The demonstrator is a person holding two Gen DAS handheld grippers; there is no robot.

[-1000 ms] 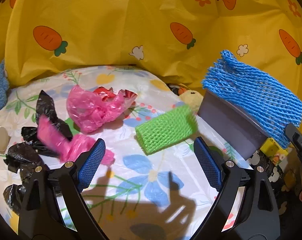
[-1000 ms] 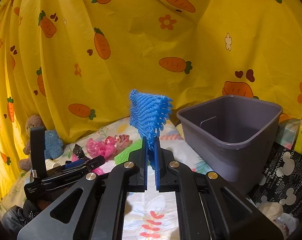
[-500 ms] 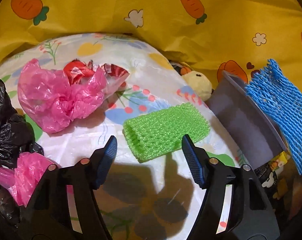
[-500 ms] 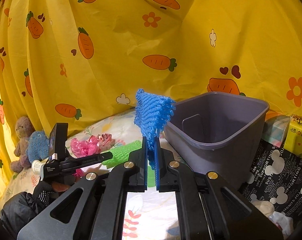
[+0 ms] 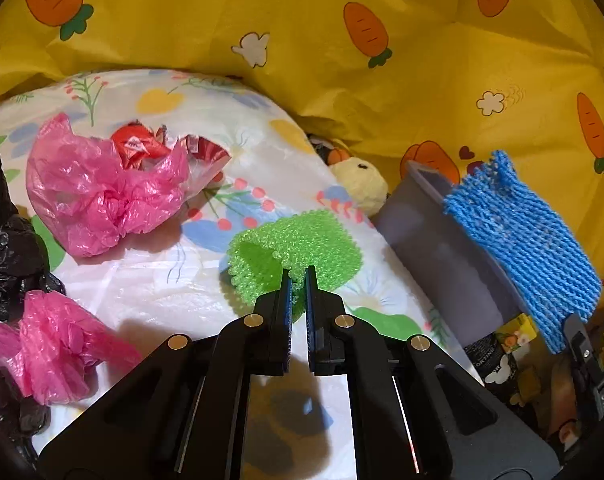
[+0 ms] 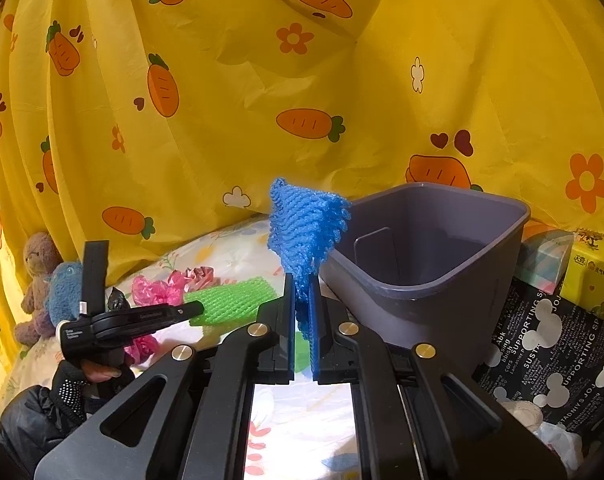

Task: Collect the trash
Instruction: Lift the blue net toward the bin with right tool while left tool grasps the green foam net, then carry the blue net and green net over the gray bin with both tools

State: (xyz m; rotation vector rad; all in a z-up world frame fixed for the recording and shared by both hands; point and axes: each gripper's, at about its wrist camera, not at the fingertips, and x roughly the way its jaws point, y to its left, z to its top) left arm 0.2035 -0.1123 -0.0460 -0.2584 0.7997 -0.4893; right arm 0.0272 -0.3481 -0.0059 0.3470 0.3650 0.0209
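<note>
We have both pickups in hand: the left gripper (image 5: 298, 276) is pinched on the green foam net (image 5: 298, 240) lying on the bench, and the right gripper (image 6: 302, 304) clamps the blue foam net (image 6: 306, 224) just beside the grey bin (image 6: 442, 240). Next, we judge, each net must be carried over the rim and let go.

Green foam net (image 5: 298, 248) looks rough and knobbly, pink plastic bag (image 5: 98, 196) glossy and crinkled, grey bin (image 6: 434, 252) smooth and matt.

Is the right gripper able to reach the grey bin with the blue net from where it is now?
Probably yes: the right gripper holds the blue foam net just beside the grey bin's open rim, with nothing between.
</note>
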